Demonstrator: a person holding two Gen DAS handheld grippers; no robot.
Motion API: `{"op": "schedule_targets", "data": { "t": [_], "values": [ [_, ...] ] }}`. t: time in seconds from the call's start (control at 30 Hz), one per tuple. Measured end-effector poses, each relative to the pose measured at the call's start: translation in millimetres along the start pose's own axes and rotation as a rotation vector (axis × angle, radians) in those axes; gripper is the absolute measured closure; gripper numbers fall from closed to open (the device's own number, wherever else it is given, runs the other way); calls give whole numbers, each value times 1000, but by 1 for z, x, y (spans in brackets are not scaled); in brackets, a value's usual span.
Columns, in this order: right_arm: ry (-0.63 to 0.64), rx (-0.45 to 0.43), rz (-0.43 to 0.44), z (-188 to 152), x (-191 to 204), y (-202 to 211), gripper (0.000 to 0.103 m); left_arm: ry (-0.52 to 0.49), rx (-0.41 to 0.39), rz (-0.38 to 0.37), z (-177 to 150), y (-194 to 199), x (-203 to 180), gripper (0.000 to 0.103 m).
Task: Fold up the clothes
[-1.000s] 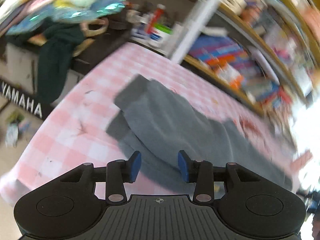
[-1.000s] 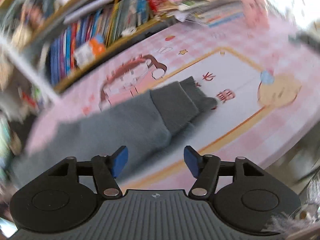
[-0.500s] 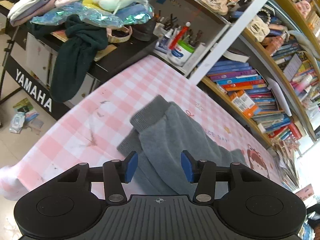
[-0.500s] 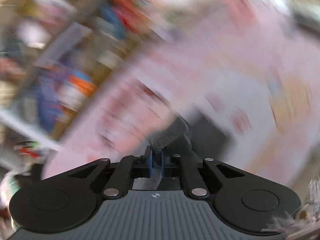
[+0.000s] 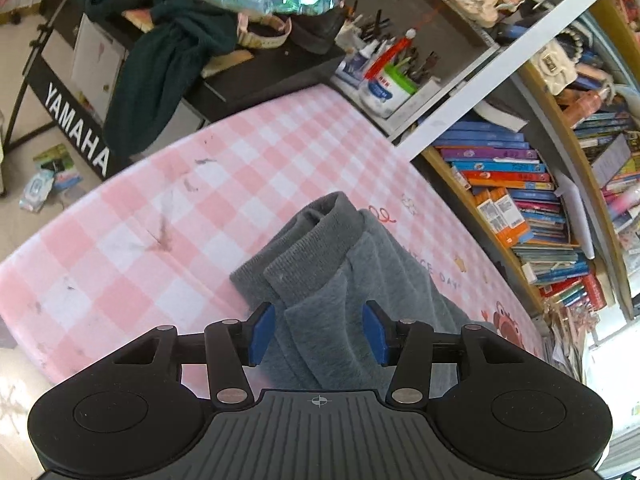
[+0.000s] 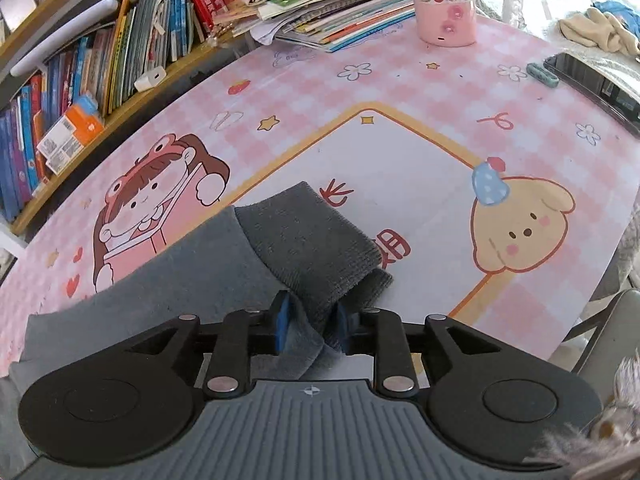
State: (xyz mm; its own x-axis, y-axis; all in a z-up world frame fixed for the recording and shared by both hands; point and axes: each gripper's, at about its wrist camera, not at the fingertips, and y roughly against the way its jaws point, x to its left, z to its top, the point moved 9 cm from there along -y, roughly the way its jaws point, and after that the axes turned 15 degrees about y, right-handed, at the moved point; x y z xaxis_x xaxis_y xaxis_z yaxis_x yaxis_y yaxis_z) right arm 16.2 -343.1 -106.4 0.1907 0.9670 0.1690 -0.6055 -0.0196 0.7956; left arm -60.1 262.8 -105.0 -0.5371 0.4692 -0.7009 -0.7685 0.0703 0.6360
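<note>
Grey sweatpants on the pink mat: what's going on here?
A person with a gripper in each hand is folding grey sweatpants on a pink cartoon desk mat. The right gripper has a ribbed cuff between its jaws, which are opening. The left gripper straddles the ribbed waistband end, jaws apart and closing, not yet pressing the fabric.

A: How many hand-held grippers are there?
B: Two. A left hand-held gripper (image 5: 318, 334) and a right hand-held gripper (image 6: 310, 326).
A: How many blue pads on each?
B: Two each.
A: How many grey clothes on the bench (image 5: 120, 240)?
B: One grey garment (image 5: 340, 280). Two ribbed cuffs show at each end.
A: And pink bottles?
B: One pink bottle (image 6: 444, 4).
A: Cartoon pictures?
B: One puppy picture (image 6: 520, 232) and one girl picture (image 6: 156, 208).
</note>
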Motion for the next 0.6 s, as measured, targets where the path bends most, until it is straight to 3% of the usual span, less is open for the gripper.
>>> {"op": "schedule_targets", "data": {
  "t": [0.03, 0.07, 0.1, 0.17, 0.3, 0.4, 0.5, 0.6],
  "values": [
    [0, -1, 0, 0, 1, 0, 82, -1, 2, 1, 0, -3, -2, 59],
    [9, -5, 3, 3, 3, -1, 87, -3, 3, 1, 0, -7, -4, 65],
    [18, -9, 7, 6, 6, -1, 90, -6, 7, -1, 1, -9, -7, 96],
    [39, -21, 7, 14, 10, -2, 94, -3, -7, -28, 6, -6, -15, 98],
    [59, -39, 9, 15, 13, 6, 94, -95, -167, -219, 23, 62, -58, 98],
    [63, -30, 5, 10, 12, 7, 94, -55, -118, -128, 23, 51, -25, 98],
    [64, -3, 3, 3, 13, 0, 94, 5, -14, 34, 4, 15, 23, 98],
    [81, 3, -9, 4, 14, -1, 93, 10, -3, 33, -3, 11, 29, 93]
  ]
}}
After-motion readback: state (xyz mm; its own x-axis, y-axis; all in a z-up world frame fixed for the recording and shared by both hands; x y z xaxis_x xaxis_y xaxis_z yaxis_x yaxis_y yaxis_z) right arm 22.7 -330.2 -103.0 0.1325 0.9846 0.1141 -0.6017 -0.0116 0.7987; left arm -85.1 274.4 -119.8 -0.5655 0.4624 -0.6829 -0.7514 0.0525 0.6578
